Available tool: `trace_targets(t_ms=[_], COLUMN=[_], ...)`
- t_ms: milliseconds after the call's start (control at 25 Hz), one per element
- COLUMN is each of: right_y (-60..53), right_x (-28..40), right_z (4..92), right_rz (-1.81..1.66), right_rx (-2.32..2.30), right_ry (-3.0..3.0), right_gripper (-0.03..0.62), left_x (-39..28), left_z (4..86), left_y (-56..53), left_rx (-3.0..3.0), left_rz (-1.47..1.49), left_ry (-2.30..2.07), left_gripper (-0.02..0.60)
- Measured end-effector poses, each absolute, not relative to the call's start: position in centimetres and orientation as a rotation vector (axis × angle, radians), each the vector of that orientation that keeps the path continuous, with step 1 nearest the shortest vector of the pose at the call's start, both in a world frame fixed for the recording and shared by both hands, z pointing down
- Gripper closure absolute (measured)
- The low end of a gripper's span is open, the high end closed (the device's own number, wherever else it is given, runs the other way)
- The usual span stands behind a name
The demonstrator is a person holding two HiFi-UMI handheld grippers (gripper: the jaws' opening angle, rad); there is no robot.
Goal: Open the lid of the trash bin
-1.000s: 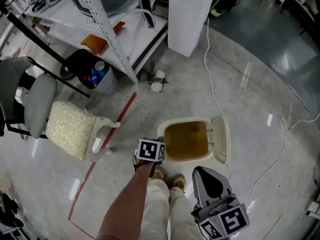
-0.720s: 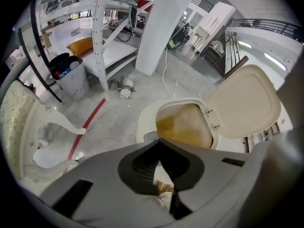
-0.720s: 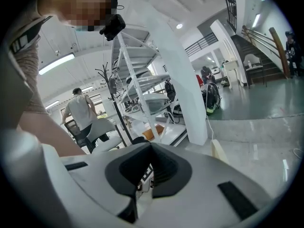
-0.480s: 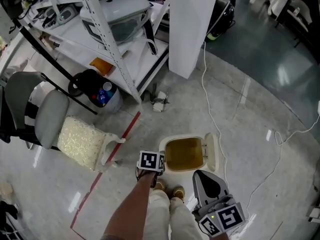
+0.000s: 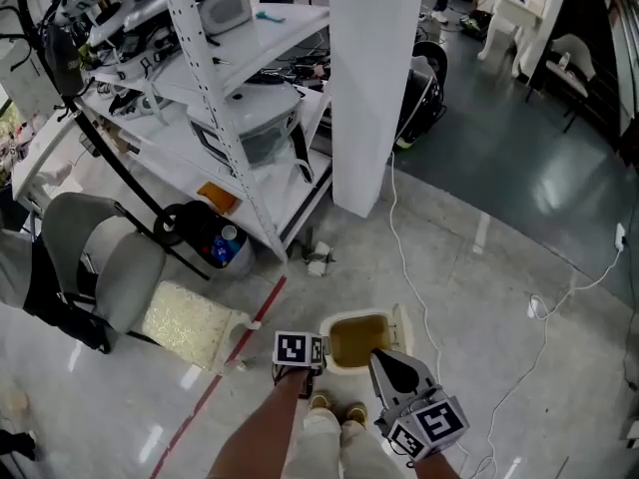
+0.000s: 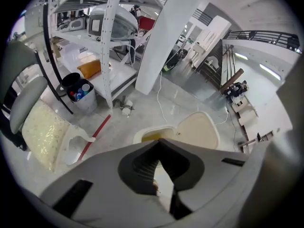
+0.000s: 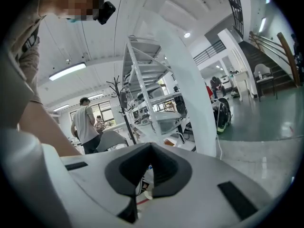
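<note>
Lower centre, the left gripper and right gripper are both pressed together, empty. Just beyond, the trash bin has its lid open; a careless knock could probably drop it shut

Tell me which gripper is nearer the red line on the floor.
Left. The left gripper sits just right of the red line; the right gripper is farther right, overlapping the trash bin in the head view.
</note>
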State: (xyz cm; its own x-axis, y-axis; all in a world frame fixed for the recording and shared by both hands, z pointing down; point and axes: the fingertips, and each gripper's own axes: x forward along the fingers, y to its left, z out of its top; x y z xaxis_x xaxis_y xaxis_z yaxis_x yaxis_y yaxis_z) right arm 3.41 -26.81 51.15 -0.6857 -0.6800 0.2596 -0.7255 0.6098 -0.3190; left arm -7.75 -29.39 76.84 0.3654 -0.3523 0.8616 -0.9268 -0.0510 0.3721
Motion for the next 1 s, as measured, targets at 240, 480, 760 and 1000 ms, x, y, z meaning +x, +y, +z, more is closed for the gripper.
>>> trace_targets(t_ms=[240, 480, 760, 1000], right_y=[-25.9, -25.2, -24.6, -25.9], right_x=[3.6, 4.1, 3.4, 3.9], right_z=[48.4, 46.9, 43.8, 40.6], right_rz=[0.613, 0.644, 0.604, 0.54], right_rx=[1.186, 1.222, 1.183, 1.249], right_ry=[-2.729, -2.753, -2.782, -2.809], right_gripper=[0.574, 0.574, 0.574, 0.574], left_x=[-8.1, -8.2, -8.6, -7.7], left_z=[69.3, 58.3, 45.4, 36.0], left_y=[-32.1, -36.1, -38.3, -37.0], left_rx=[1.722, 1.942, 2.14, 2.332], left_rz=[0.664, 0.564, 0.398, 0.317], left_ry=[-1.212, -1.297, -1.398, -1.437], left_gripper=[0.577, 0.577, 0.577, 0.577])
